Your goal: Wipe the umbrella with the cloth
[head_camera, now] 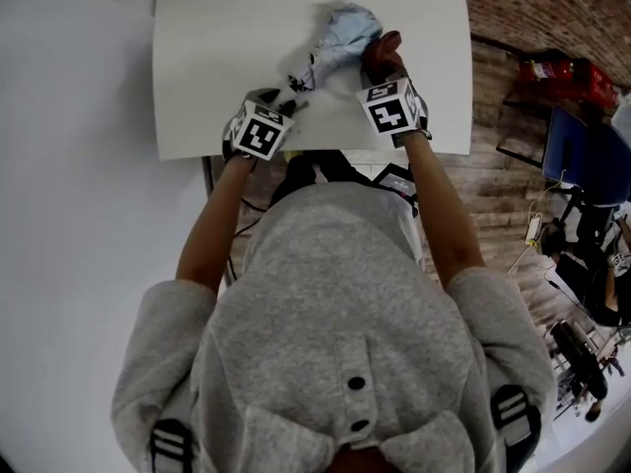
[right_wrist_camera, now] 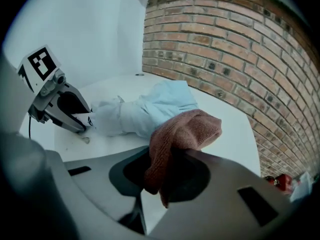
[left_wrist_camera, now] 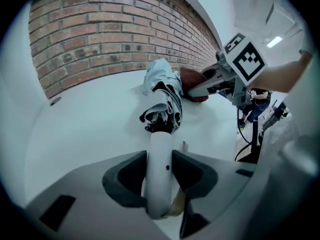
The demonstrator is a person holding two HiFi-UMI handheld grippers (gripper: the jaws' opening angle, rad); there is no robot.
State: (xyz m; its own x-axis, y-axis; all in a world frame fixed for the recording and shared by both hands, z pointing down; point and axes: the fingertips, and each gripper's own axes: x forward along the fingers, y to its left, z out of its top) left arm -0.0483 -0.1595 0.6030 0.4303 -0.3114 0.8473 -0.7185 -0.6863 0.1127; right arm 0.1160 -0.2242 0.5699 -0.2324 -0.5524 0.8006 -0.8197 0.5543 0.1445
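A folded light-blue umbrella (head_camera: pixel 340 37) lies on the white table (head_camera: pixel 217 67), its white handle (left_wrist_camera: pixel 160 169) pointing toward me. My left gripper (head_camera: pixel 286 101) is shut on that handle, both pads against its sides. My right gripper (head_camera: pixel 385 67) is shut on a reddish-brown cloth (right_wrist_camera: pixel 180 134), which bulges out past the jaws. The cloth (left_wrist_camera: pixel 192 81) sits right beside the umbrella's canopy (left_wrist_camera: pixel 165 91), at its right side. From the right gripper view the canopy (right_wrist_camera: pixel 145 111) stretches left to the left gripper (right_wrist_camera: pixel 82 121).
A brick wall (left_wrist_camera: pixel 110 39) stands behind the table's far edge. A small round hole (left_wrist_camera: pixel 55 100) sits in the tabletop at the far left. To the right of the table, on the floor, lie red and blue gear (head_camera: pixel 567 72) and cables.
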